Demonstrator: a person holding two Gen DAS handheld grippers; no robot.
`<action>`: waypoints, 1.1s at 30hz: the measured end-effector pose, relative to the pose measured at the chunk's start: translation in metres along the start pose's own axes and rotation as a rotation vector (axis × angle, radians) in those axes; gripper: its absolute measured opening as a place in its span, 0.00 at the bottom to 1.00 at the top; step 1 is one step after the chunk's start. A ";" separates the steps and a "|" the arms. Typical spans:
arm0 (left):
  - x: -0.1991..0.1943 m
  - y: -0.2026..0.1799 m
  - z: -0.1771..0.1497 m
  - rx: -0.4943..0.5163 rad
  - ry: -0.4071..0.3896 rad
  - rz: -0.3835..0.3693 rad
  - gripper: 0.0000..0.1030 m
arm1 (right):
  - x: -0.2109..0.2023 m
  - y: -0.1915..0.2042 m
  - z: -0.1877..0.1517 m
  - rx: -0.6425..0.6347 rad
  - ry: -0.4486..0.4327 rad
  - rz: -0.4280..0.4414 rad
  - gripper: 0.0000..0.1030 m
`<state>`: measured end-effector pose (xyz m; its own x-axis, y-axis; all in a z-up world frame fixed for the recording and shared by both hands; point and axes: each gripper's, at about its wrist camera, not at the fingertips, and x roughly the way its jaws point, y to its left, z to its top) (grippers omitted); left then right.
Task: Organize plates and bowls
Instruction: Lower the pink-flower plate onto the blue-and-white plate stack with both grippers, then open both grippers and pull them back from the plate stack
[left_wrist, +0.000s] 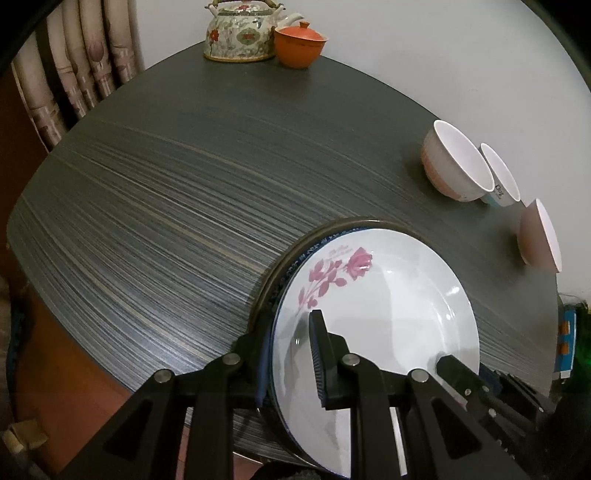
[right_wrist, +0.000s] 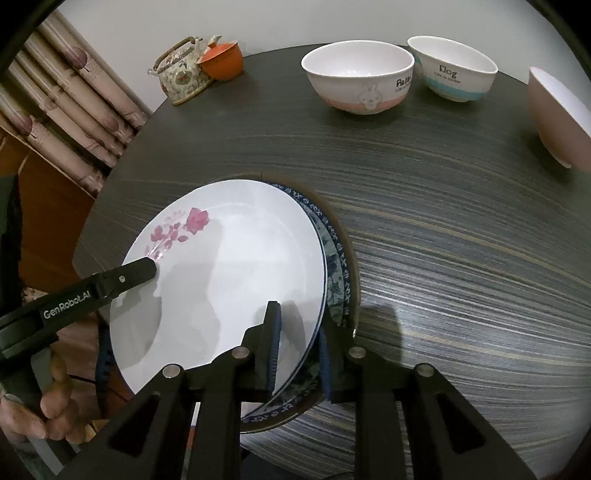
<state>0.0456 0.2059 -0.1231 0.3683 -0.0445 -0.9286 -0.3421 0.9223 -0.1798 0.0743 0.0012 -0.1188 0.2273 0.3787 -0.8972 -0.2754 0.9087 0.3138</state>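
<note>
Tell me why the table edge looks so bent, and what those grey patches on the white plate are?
Left wrist view: the fisheye lens bows the table edge; bright glare streaks sit on the rose plate. Right wrist view: same curving, and the grey patches are soft shadows on the plate, seemingly cast by the grippers above it.

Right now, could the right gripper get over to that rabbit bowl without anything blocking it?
Probably not yet: the right gripper is closed on the rim of the rose plate, as is the left gripper. Once it lets go, only bare table separates it from the rabbit bowl.
</note>
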 end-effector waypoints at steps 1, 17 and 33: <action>0.000 0.000 0.000 0.001 -0.001 0.001 0.18 | 0.000 0.002 0.000 -0.002 0.001 0.001 0.24; 0.003 -0.009 -0.002 0.010 -0.017 0.031 0.27 | 0.002 0.013 0.000 0.002 0.010 -0.022 0.40; -0.015 -0.021 -0.002 0.056 -0.158 0.091 0.37 | -0.022 0.013 0.002 -0.004 -0.099 -0.051 0.53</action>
<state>0.0453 0.1864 -0.1056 0.4712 0.0968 -0.8767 -0.3326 0.9401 -0.0750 0.0676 0.0045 -0.0940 0.3322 0.3480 -0.8766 -0.2646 0.9265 0.2676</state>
